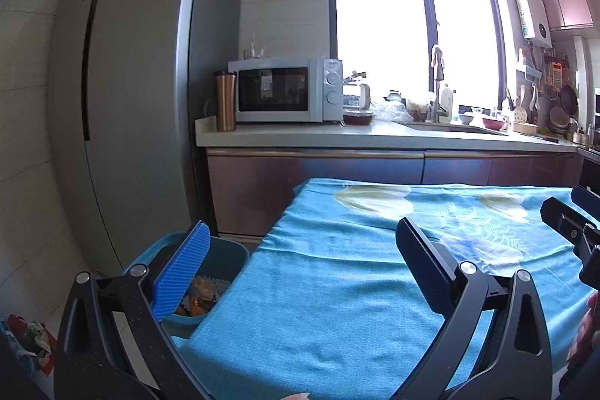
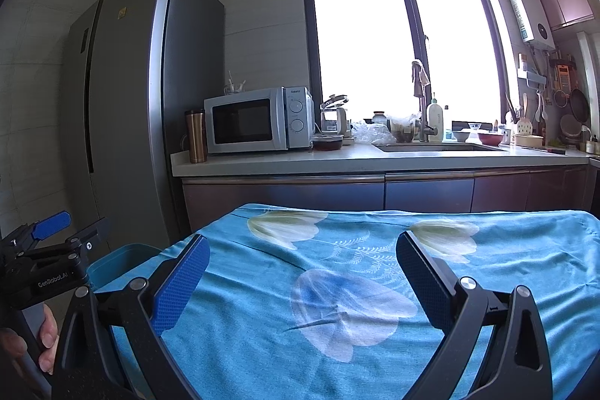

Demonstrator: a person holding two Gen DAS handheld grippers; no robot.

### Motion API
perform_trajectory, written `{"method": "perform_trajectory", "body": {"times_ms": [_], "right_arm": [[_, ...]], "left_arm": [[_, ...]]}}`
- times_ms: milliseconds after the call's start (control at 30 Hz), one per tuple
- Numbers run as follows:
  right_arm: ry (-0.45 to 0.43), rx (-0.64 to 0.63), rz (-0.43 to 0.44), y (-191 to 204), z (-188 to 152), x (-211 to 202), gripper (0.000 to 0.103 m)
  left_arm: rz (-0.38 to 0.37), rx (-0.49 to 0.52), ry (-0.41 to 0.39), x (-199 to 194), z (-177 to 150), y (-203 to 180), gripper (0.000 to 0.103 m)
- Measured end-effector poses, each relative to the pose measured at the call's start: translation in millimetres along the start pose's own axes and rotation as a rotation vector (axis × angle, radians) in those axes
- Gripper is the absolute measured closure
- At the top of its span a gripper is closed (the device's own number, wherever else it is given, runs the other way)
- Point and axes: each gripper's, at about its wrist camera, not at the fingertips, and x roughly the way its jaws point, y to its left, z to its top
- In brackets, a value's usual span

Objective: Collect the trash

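Note:
A blue trash bin (image 1: 228,250) stands on the floor at the table's left edge, with orange and brown wrappers (image 1: 200,298) inside it. My left gripper (image 1: 300,250) is open and empty above the table's left part, its left finger over the bin. My right gripper (image 2: 303,261) is open and empty over the turquoise flowered tablecloth (image 2: 337,287). The bin's rim (image 2: 120,261) shows at the left in the right wrist view, where the left gripper (image 2: 60,231) is held by a hand (image 2: 47,336). No trash shows on the cloth.
A grey fridge (image 1: 123,100) stands to the left. Behind the table runs a counter (image 1: 375,137) with a microwave (image 1: 281,89), a copper tumbler (image 1: 225,100) and a sink (image 1: 450,126). Coloured crumpled items (image 1: 26,340) lie on the floor at the lower left.

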Motion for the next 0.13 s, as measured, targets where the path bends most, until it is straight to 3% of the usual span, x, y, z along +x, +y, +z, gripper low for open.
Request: {"method": "perform_trajectory", "body": {"times_ms": [133], "right_arm": [[0.100, 0.006, -0.025, -23.4, 0.8, 14.7, 0.007]], "left_arm": [[-0.067, 0.009, 0.136, 36.4, 2.5, -11.6, 0.005]]}}
